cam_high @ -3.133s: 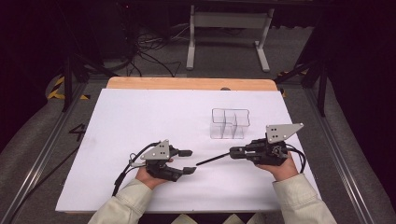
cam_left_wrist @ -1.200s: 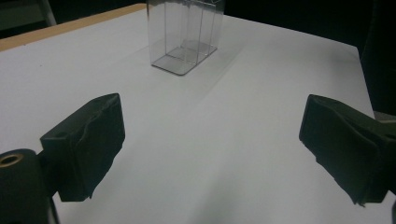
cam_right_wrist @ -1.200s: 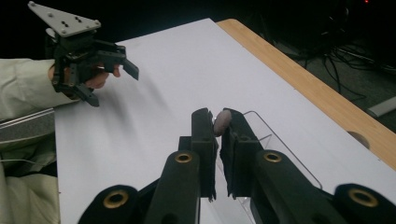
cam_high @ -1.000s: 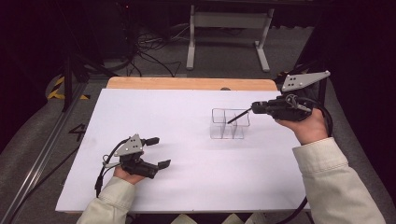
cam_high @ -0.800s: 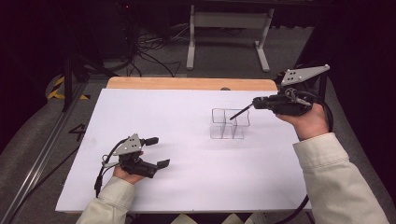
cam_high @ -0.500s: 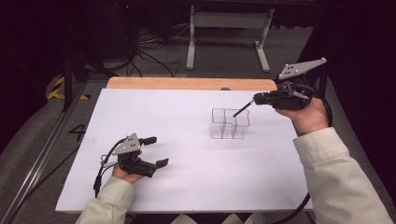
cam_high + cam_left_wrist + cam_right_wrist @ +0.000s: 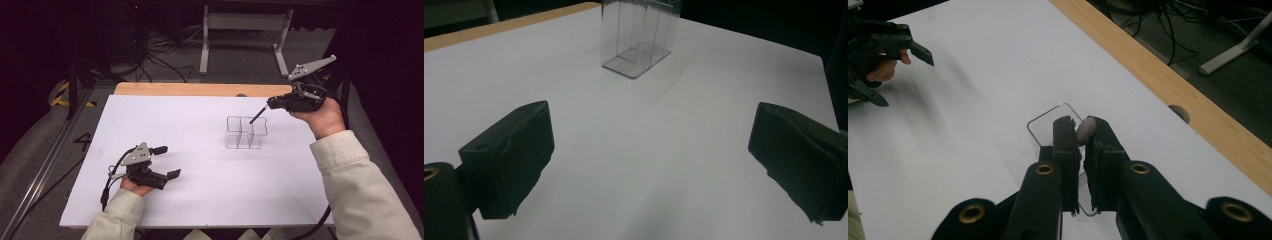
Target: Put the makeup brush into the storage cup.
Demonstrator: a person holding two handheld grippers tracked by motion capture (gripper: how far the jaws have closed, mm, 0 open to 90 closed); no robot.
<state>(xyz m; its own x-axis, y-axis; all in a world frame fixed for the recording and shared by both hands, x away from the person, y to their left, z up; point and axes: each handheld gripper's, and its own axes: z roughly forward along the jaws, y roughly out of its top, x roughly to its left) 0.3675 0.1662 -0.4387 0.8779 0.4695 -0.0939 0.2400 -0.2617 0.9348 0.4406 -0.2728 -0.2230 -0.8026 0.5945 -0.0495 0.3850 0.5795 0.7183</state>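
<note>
One right gripper (image 7: 257,115), jaws pinching what looks like a thin stick (image 7: 1085,128), has risen above the clear box (image 7: 245,133), so dropping comes next.

Bright, evenly lit white tabletop (image 7: 200,150) against dim, dark surroundings.
</note>
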